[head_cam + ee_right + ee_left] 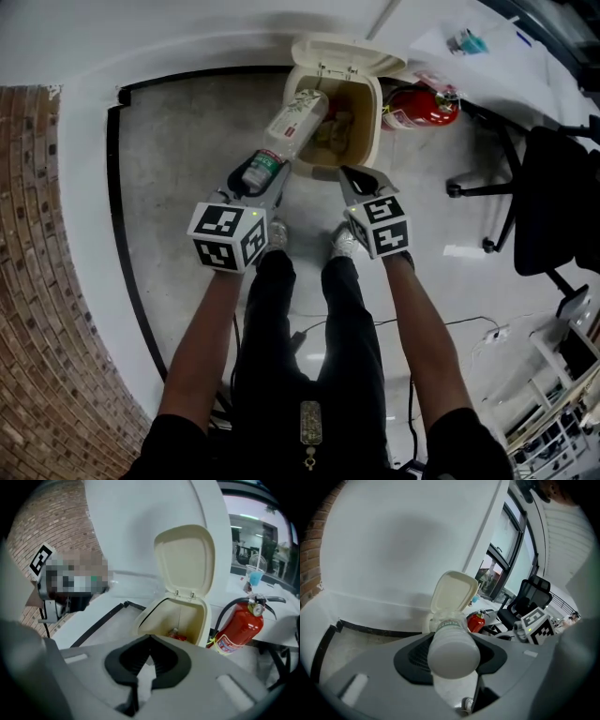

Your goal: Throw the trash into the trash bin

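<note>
A cream trash bin [367, 112] stands by the white wall with its lid [342, 52] flipped up and some trash inside. My left gripper [265, 180] is shut on a clear plastic bottle [292, 122] with a green and white label. The bottle slants up and away from the jaws, and its far end hangs over the bin's left rim. In the left gripper view the bottle's round near end [453, 651] fills the gap between the jaws, with the bin [452, 595] behind it. My right gripper [360, 180] is shut and empty just in front of the bin [180, 606].
A red fire extinguisher [422, 106] stands right of the bin. Farther right is a black office chair [548, 197], and a table holds a cup [466, 42]. A brick wall [47, 281] curves along the left. The person's feet [277, 234] stand just before the bin.
</note>
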